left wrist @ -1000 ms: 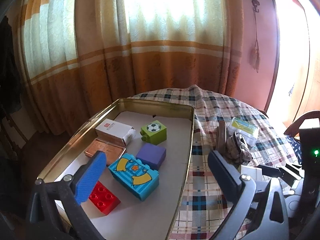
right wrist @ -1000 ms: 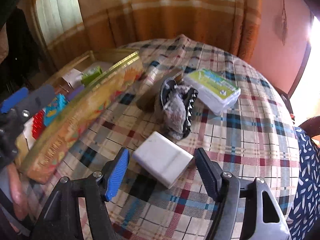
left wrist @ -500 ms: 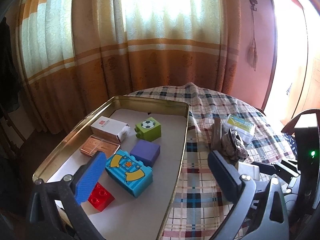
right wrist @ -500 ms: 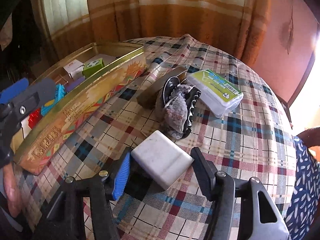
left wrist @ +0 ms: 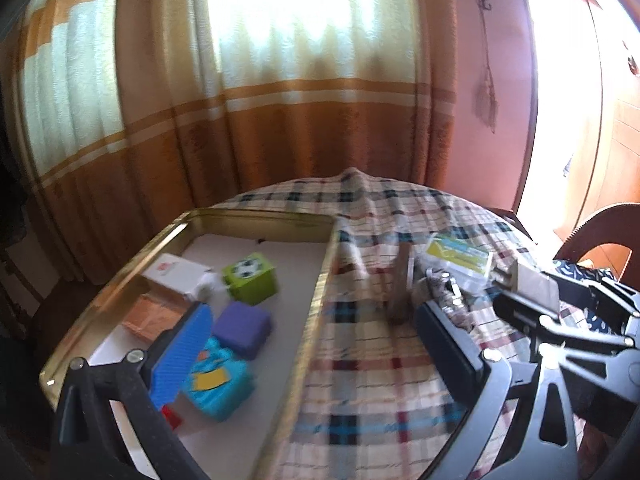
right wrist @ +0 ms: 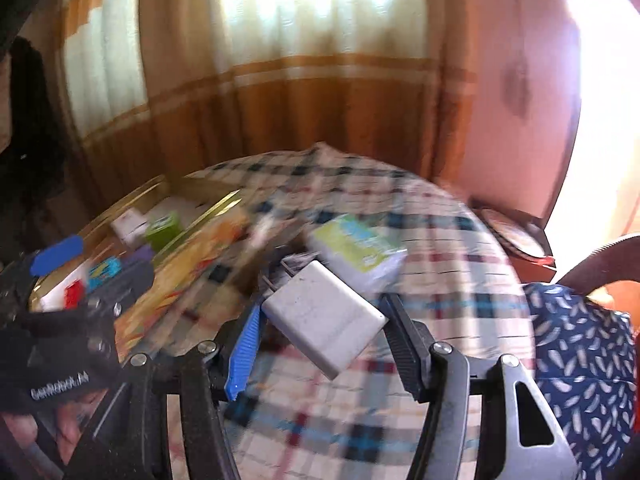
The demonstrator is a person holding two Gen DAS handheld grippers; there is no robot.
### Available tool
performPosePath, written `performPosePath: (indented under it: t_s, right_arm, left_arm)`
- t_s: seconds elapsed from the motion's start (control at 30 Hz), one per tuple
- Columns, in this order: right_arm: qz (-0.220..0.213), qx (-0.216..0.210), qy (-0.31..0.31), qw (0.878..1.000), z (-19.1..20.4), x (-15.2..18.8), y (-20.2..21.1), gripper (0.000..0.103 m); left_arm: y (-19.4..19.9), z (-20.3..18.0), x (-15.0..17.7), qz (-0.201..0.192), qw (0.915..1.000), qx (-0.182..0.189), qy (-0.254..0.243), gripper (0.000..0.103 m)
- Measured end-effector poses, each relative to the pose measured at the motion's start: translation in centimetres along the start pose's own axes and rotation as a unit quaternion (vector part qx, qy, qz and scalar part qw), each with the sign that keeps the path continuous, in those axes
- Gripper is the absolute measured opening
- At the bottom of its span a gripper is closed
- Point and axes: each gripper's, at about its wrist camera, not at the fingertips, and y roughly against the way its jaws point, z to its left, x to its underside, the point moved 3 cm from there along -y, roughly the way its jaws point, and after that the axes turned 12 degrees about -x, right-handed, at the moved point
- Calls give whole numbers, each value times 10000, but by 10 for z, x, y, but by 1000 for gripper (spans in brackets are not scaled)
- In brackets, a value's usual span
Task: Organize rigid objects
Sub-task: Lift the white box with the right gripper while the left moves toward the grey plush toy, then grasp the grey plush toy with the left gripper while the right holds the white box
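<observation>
My right gripper (right wrist: pixel 320 344): clamped on the white charger (right wrist: pixel 324 316).
Tin (right wrist: pixel 180 264): to my left, nearer my left gripper (left wrist: pixel 312 356), which gaped apart.

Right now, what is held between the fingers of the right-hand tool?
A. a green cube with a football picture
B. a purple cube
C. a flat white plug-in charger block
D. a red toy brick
C: in the right wrist view the flat white plug-in charger block sits clamped between the fingers of the right gripper, above the checked tablecloth.
</observation>
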Motion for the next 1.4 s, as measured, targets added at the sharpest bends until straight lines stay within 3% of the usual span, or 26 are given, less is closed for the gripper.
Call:
performPosePath:
  t_s: [0.17, 0.4, 0.93, 1.0, 1.2, 1.4]
  right_arm:
    - [-123, 288, -434, 9986, -33, -4, -4, 61]
    - [-236, 373, -701, 9966, -58, -6, 1, 61]
    - [-358, 296, -944, 9944, -67, -8, 1, 61]
    - [-379, 291, -934, 9945, -67, -9, 1, 61]
    - [-402, 292, -866, 9950, -64, -9, 2, 61]
    - [-475, 294, -837, 9949, -62, -9, 4, 61]
  left_arm:
    - [-11, -32, -6, 57, 9995, 196, -222, 103]
    - [-31, -60, -13, 253, 9975, 462, -476, 102]
    - [-56, -103, -7, 404, 9921, 269, -1156, 101]
    - [-60, -109, -6, 472, 9900, 223, -1309, 97]
    - [-67, -115, 0, 743, 9854, 435, -1470, 60]
    - [-61, -101, 0, 651, 9895, 657, -1107, 57]
